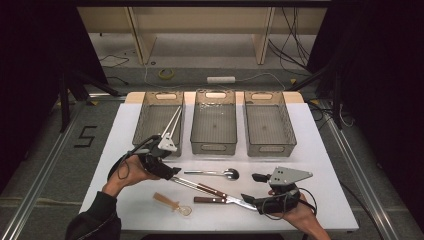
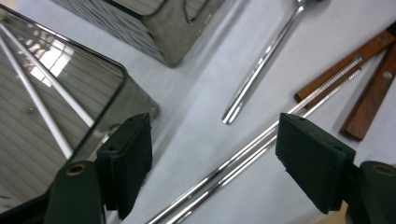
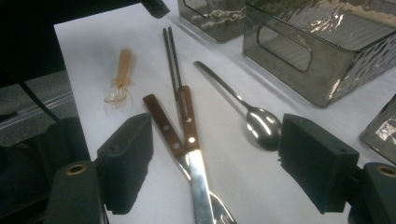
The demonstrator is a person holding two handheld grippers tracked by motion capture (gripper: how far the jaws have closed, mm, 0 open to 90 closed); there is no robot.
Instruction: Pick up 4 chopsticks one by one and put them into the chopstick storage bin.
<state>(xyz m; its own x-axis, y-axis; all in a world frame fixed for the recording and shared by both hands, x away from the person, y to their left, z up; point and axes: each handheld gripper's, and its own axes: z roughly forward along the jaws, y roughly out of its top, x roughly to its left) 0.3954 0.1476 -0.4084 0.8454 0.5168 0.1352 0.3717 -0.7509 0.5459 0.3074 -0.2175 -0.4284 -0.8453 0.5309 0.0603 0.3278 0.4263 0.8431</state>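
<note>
- White cloth covers the table [image 1: 320, 150], which stands on a grey floor with black curtains at both sides and cables lying beyond its far edge.
- Three smoked clear bins sit in a row along the far half of the table: the left bin [image 1: 150, 125], the middle bin [image 1: 214, 125] and the right bin [image 1: 270, 125].
- Two metal chopsticks [image 1: 172, 122] already lie slanted inside the left bin.
- On the near half, a second pair of metal chopsticks [image 2: 224, 170] lies aslant across the cloth, its far ends running under the wooden handles.
- The left gripper [image 2: 212, 158] hangs over that pair just beside the left bin's near corner; its jaws stand wide apart with the chopsticks passing between them, and the pads press on nothing.
- A steel spoon [image 1: 220, 173] lies just beyond the chopsticks, bowl to the right.
- A wood-handled knife [image 3: 198, 163] and a wood-handled fork [image 3: 170, 133] cross each other at the near right, on the chopsticks' right end, crowding it.
- The right gripper [image 3: 215, 163] sits near the table's near right edge, jaws wide open over the knife and fork, gripping nothing.
- A small amber plastic spoon [image 1: 172, 202] lies alone near the front edge.
</note>
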